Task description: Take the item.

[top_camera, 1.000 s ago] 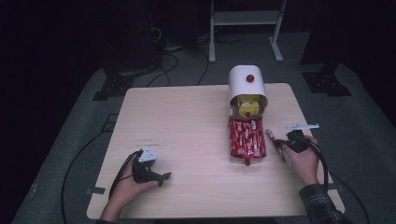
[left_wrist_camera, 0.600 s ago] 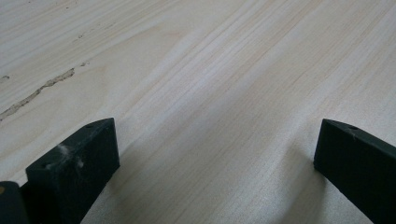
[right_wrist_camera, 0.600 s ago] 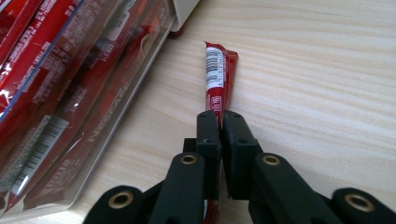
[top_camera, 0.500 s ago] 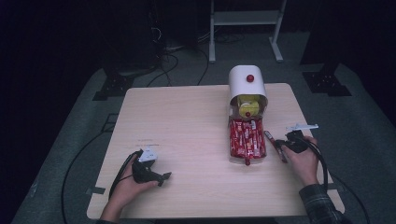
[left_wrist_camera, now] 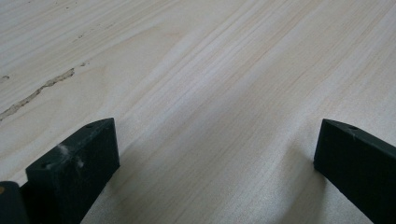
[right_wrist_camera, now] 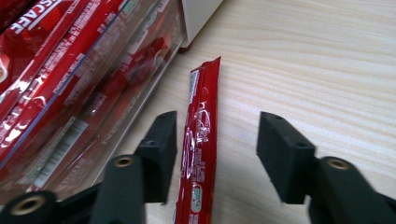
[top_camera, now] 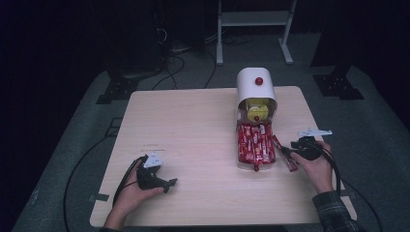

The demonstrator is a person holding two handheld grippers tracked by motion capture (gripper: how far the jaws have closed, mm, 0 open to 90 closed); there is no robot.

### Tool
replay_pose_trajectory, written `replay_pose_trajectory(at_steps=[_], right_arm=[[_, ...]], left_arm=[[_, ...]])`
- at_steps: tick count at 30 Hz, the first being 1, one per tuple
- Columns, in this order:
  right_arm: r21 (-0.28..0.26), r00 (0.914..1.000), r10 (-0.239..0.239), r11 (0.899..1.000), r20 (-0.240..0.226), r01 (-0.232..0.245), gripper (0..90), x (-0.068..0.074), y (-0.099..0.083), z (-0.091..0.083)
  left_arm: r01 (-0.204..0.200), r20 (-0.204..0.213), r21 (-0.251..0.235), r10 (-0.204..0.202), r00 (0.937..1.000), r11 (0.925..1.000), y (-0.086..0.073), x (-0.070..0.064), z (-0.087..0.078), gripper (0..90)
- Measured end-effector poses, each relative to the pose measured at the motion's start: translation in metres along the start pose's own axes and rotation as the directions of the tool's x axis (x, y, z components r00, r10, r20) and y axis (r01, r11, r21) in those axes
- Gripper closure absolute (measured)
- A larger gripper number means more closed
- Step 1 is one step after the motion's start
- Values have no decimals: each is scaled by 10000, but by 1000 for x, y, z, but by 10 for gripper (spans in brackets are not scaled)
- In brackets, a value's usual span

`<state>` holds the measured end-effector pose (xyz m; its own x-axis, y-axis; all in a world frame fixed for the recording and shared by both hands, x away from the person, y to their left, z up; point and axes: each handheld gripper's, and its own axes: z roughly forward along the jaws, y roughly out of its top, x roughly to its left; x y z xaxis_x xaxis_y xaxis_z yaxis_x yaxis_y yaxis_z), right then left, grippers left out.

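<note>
- Here, the right gripper [right_wrist_camera: 212, 154] stands with its jaws spread wide on either side of a loose red stick packet [right_wrist_camera: 200, 154], which lies flat on the wooden table [top_camera: 193, 125]; one jaw sits close against the packet's edge, the other stands apart from it, and neither pinches it.
- From the high view, the same packet [top_camera: 283, 153] lies just beside the right wall of a clear tray [top_camera: 256, 145] packed with more red packets.
- Behind the tray stands a white dispenser [top_camera: 255, 87] with a red knob on top; a yellow item shows in its open front.
- The right gripper [top_camera: 290, 151] is held in a hand at the table's right edge.
- The left gripper [top_camera: 167, 183] rests in the other hand near the front left; in its own view the jaws gape wide [left_wrist_camera: 215, 154] over bare wood, holding nothing.
</note>
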<state>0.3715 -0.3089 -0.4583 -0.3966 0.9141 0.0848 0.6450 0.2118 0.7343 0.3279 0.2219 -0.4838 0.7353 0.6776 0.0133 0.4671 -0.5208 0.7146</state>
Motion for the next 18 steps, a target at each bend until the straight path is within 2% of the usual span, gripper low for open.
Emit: replay_pose_trajectory(at_steps=[4, 5, 11, 18], right_arm=[[-69, 10000, 11, 10000, -29, -11, 390, 0, -1, -2], [-95, 9999, -21, 10000, -100, 20, 349, 0, -2, -4], [-226, 9998, -170, 9996, -81, 168, 307, 4, -3, -12], [-350, 9997, -233, 9991, 41, 234, 265, 5, -13, -21]], left_arm=[[1, 0, 1, -1, 10000, 10000, 0, 0, 0, 0], [-2, -1, 2, 2, 10000, 10000, 0, 0, 0, 0], [41, 0, -32, -41, 10000, 10000, 0, 0, 0, 0], [43, -3, -37, -43, 10000, 10000, 0, 0, 0, 0]])
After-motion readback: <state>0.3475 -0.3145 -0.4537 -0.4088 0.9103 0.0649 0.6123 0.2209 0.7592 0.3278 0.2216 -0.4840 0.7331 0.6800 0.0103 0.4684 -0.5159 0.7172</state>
